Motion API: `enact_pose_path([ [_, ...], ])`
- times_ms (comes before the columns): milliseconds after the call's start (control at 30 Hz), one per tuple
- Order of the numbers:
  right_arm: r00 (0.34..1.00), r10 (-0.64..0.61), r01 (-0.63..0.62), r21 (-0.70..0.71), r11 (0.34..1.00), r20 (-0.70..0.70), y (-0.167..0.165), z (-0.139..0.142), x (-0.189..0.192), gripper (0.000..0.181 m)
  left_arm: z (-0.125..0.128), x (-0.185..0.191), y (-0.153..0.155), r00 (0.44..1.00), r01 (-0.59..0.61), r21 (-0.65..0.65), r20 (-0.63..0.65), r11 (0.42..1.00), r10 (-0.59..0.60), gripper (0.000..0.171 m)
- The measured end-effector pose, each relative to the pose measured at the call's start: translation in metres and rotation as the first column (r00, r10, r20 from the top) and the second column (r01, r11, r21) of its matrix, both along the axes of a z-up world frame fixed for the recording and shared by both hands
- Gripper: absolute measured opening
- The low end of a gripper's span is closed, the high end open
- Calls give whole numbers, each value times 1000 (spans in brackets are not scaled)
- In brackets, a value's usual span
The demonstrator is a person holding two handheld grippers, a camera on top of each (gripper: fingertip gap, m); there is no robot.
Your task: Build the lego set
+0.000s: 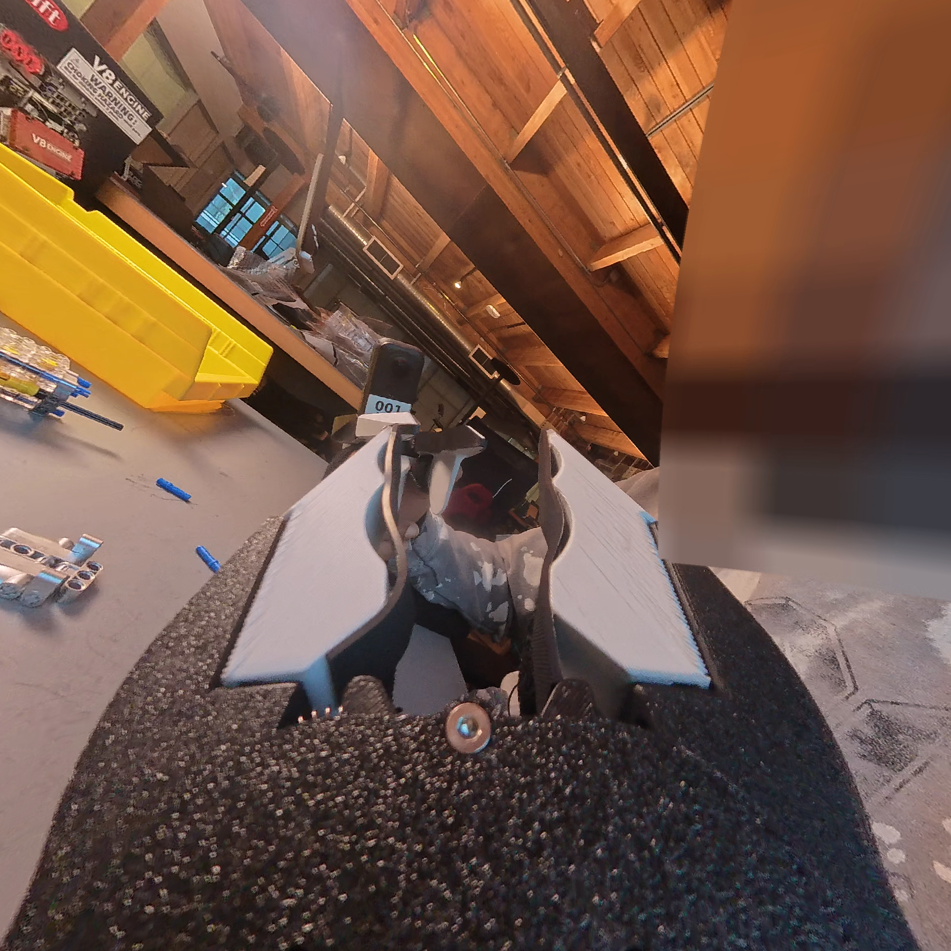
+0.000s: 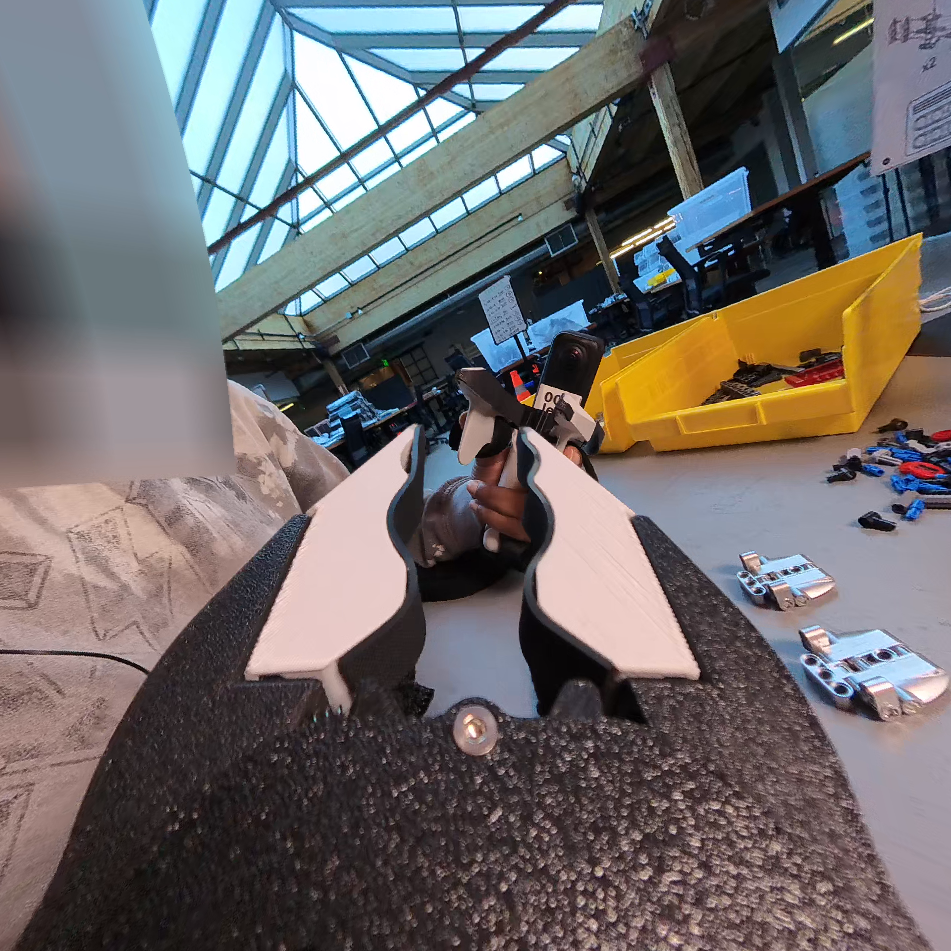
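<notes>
Both tongs stand parted and empty. The left gripper [image 1: 468,437] shows a clear gap between its pale fingers, and so does the right gripper [image 2: 471,432]; neither pair of pads touches anything. The two tools face one another above the grey table [image 1: 154,514], so each wrist view shows the other tool, with its black camera, through its own gap. In the right wrist view a hand [image 2: 494,507] grips that far tool.

To the outer side of the right gripper lie two silver hinged pieces [image 2: 785,579], near it but apart from its fingers. Beyond them is a scatter of small blue, black and red parts [image 2: 911,468], and farther on a yellow bin [image 2: 772,370] holding more parts. To the outer side of the left gripper we see a silver piece [image 1: 46,571], two loose blue pins [image 1: 173,489] and a clear-and-blue assembly [image 1: 36,381].

We judge three hazards:
- The fingertips of the opposed tools could strike one another if either were pushed forward.
- A low sideways sweep could send the round pins rolling off the table.
- The patterned sleeve [image 2: 103,540], close behind the right gripper, could drag small parts out of place.
</notes>
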State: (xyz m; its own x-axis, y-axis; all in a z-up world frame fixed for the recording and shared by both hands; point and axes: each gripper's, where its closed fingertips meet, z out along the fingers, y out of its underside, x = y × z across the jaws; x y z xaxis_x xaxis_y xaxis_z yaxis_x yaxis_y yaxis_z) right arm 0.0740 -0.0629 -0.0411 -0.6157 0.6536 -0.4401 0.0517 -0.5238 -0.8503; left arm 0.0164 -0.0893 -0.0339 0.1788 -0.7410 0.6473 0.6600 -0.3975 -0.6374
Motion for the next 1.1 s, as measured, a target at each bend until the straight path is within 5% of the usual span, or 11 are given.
enact_pose_path([
  [467, 999, 33, -31, -99, 995, 27, 4, -2, -4, 34, -24, 4, 13, 977, -107, -61, -192, 992, 94, 51],
  [667, 998, 0, 9, -138, 990, 64, 13, -7, -10, 51, -50, 15, 24, 872, -237, -42, -450, 970, 194, 51],
  [1100, 992, 125, -113, -320, 940, 16, 13, 0, -7, 53, -64, 12, 29, 700, -366, 44, -645, 929, 306, 41],
])
